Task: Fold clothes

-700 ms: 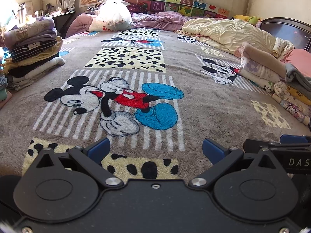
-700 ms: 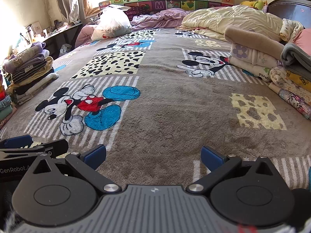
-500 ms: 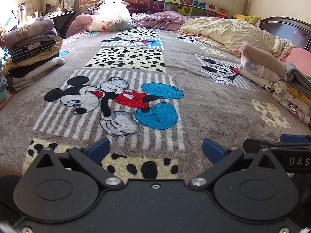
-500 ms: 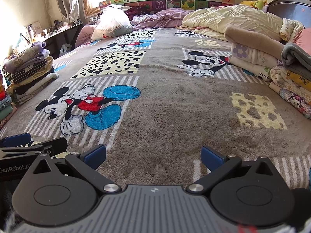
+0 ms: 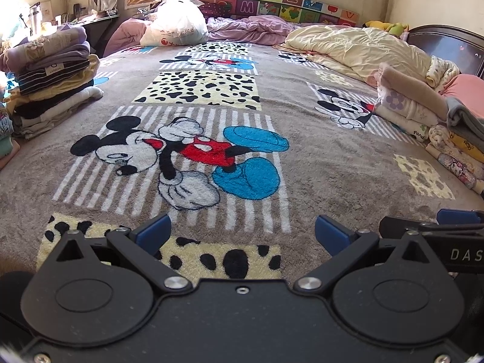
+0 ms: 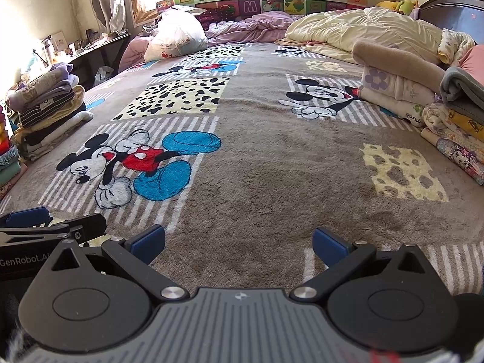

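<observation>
My left gripper (image 5: 242, 233) is open and empty, low over the brown Mickey Mouse blanket (image 5: 317, 166) near its front edge. My right gripper (image 6: 239, 240) is open and empty too, just to its right; it shows at the right edge of the left wrist view (image 5: 429, 230). The left gripper shows at the left edge of the right wrist view (image 6: 45, 227). A stack of folded clothes (image 5: 51, 78) stands at the left, also in the right wrist view (image 6: 48, 109). A pile of clothes (image 5: 423, 112) lies at the right, also in the right wrist view (image 6: 417, 90).
A cream duvet (image 5: 357, 48), a purple quilt (image 5: 251, 28) and a white plastic bag (image 5: 175, 27) lie at the far end of the bed. A dark headboard (image 5: 447, 42) stands at the far right. A cluttered desk (image 6: 90, 45) is beyond the left stack.
</observation>
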Motion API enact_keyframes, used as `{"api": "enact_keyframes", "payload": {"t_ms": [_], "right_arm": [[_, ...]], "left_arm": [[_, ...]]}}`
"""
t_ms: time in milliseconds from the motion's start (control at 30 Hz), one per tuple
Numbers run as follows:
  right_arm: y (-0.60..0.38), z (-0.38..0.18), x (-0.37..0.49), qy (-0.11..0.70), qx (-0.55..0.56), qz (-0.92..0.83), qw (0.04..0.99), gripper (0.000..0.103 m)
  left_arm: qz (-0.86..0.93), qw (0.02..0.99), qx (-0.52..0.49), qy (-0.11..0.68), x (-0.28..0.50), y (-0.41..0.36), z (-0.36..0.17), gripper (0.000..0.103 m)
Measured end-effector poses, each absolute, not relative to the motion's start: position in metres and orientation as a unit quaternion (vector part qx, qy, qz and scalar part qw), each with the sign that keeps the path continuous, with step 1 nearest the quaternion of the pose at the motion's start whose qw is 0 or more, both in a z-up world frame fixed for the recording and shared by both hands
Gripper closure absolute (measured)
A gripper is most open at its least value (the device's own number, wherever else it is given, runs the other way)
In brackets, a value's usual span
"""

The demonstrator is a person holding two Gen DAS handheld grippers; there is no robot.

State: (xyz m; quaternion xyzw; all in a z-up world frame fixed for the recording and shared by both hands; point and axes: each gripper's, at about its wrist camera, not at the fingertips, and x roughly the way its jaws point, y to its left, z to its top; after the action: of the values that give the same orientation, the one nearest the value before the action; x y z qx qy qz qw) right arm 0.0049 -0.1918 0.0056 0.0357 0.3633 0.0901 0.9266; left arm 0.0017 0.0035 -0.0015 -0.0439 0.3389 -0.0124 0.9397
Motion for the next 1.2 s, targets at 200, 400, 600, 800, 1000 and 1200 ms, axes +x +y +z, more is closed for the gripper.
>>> {"api": "enact_keyframes", "payload": {"t_ms": [200, 400, 600, 800, 1000, 1200], "right_arm": [[-0.1912, 0.0071, 0.0051, 0.363, 0.035, 0.089, 0.927, 0.000], [-0.1908, 0.0070, 0.0052, 0.363, 0.035, 0.092, 0.927, 0.000], [-0.1913, 0.0060, 0.0058, 0.364, 0.036, 0.093, 0.926, 0.000], [-0.1917, 0.0051, 0.0063, 0.366, 0.037, 0.093, 0.925, 0.000], [-0.1906, 0.0042, 0.0070, 0.366, 0.037, 0.094, 0.925, 0.000], [-0.1911, 0.0034, 0.0068, 0.367, 0.038, 0.094, 0.925, 0.000]], "left_arm": [[-0.013, 0.939, -0.042, 0.340, 0.0018, 0.0026, -0.0041, 0.000], [-0.012, 0.939, -0.041, 0.342, 0.0018, 0.0019, -0.0050, 0.000], [-0.012, 0.938, -0.039, 0.343, 0.0019, 0.0021, -0.0062, 0.000], [-0.012, 0.938, -0.041, 0.344, 0.0031, 0.0036, -0.0044, 0.000], [-0.011, 0.938, -0.041, 0.344, 0.0023, 0.0043, -0.0052, 0.000], [-0.011, 0.938, -0.041, 0.345, 0.0022, 0.0043, -0.0057, 0.000]]}}
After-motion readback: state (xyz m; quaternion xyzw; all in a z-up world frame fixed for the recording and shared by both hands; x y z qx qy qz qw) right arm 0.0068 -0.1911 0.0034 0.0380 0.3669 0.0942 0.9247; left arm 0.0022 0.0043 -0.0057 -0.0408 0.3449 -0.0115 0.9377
